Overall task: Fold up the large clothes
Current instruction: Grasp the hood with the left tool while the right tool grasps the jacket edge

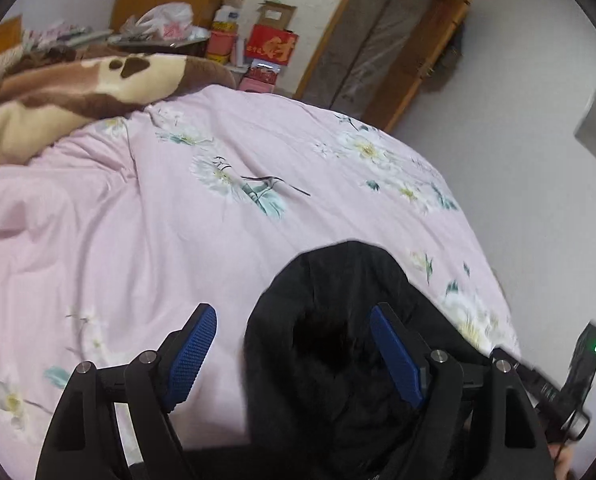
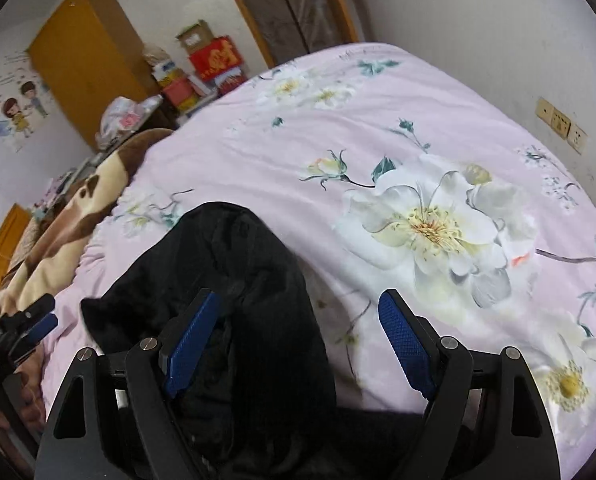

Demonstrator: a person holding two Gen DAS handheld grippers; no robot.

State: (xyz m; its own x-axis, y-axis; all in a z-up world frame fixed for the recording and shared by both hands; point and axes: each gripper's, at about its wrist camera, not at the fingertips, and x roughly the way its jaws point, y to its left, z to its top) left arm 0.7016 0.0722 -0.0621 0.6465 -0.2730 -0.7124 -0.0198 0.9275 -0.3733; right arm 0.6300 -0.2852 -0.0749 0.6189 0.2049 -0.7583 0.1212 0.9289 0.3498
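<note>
Below both grippers lies a bed covered by a pink quilt (image 1: 146, 216) printed with white flowers. A black garment (image 1: 337, 344) rests bunched on it, close to the near edge. Seen from the left gripper (image 1: 294, 356), the garment sits between and just under the two blue pads (image 1: 192, 354), nearer the right-hand pad, which overlaps its dark folds; the left-hand pad stands over bare quilt. The jaws stand wide apart and no pad presses on cloth. Seen from the right gripper (image 2: 301, 344), the garment lies ahead and to the left, its folds passing behind the left-hand pad, while the right-hand pad hangs over a large white flower on the quilt. These jaws also stand wide, gripping nothing. At the far left of the right view, the other gripper shows with a hand (image 2: 22, 396) on it. Beyond the garment, to the left, a brown and cream blanket (image 1: 58, 88) is heaped on the bed. Farther off stand stacked boxes (image 1: 272, 46), one red, a yellow wardrobe (image 2: 86, 60), and a wooden-framed door (image 1: 381, 52).
</note>
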